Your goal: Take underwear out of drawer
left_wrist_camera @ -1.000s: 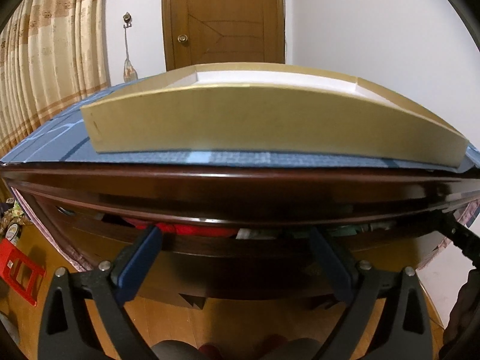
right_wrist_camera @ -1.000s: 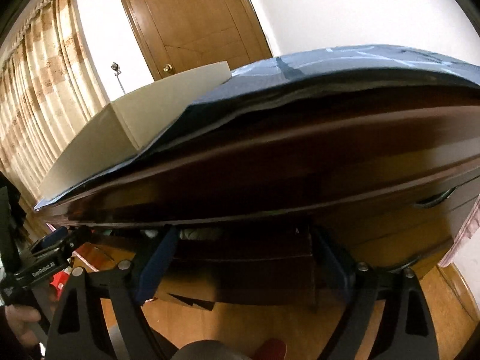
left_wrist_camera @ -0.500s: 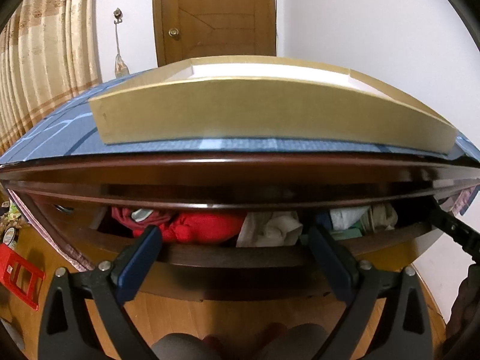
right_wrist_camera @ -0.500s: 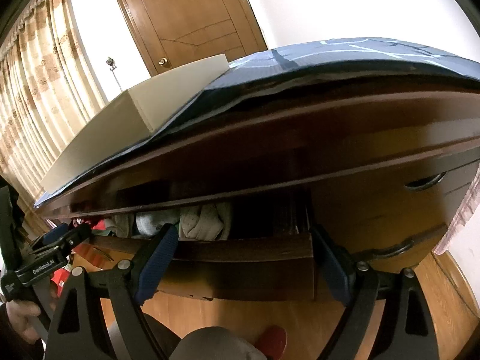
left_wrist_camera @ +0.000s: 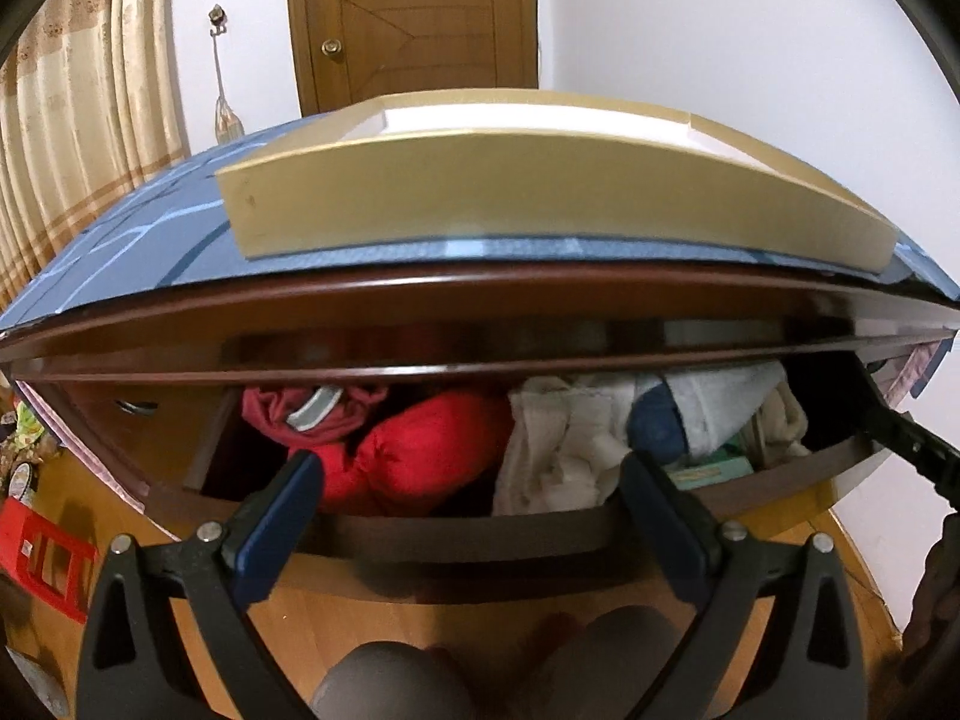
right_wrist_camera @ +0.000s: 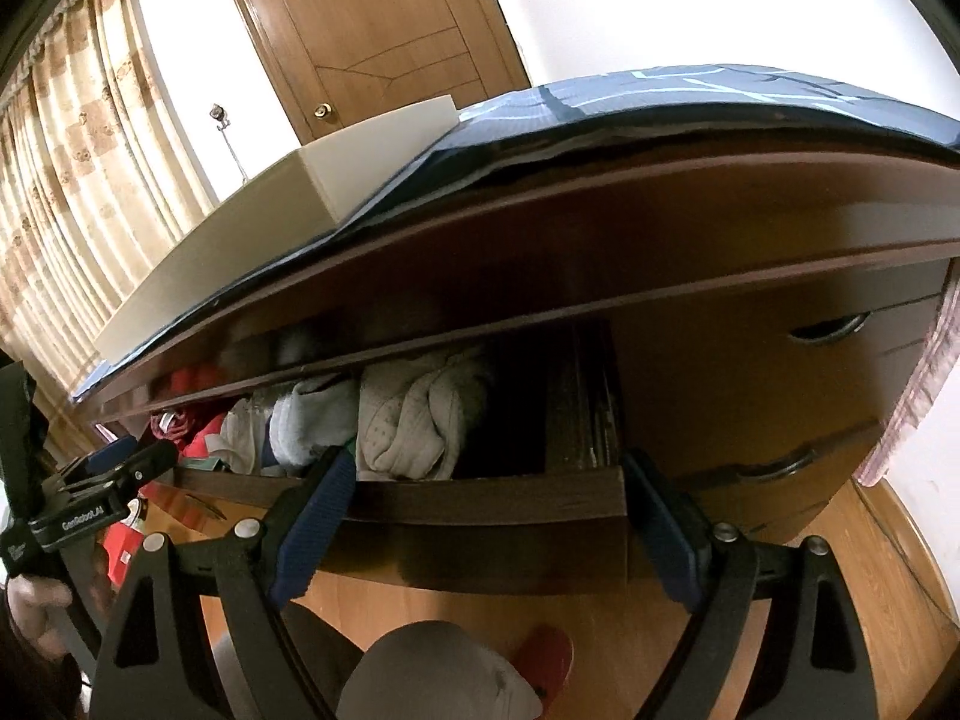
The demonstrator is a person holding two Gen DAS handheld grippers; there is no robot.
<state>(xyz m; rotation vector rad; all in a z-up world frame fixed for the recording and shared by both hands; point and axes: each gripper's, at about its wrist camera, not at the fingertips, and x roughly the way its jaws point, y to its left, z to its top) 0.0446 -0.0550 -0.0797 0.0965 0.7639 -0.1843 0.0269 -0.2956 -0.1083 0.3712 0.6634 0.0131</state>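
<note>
The top drawer [left_wrist_camera: 468, 531] of the dark wooden dresser stands pulled out, its front rim between my fingers in both views [right_wrist_camera: 480, 495]. It holds folded clothes: a red piece [left_wrist_camera: 420, 456], a maroon piece [left_wrist_camera: 300, 414], white pieces [left_wrist_camera: 564, 444] and a white-and-blue piece [left_wrist_camera: 690, 414]. In the right wrist view a dotted cream piece [right_wrist_camera: 414, 420] lies just behind the rim. My left gripper [left_wrist_camera: 471, 486] is open, over the drawer front. My right gripper [right_wrist_camera: 483, 483] is open at the drawer's right end. The left gripper also shows at the left of the right wrist view [right_wrist_camera: 102, 480].
A gold-sided box [left_wrist_camera: 540, 204] sits on the blue cloth [left_wrist_camera: 132, 246] covering the dresser top. Closed drawers with metal handles [right_wrist_camera: 828, 327] are to the right. A wooden door [left_wrist_camera: 414, 18], curtains [left_wrist_camera: 72, 120] and a red stool [left_wrist_camera: 42, 552] on the wood floor surround it.
The drawer has come further out and both views have risen, so the clothes inside show much more. Both grippers stay open at the drawer front.
</note>
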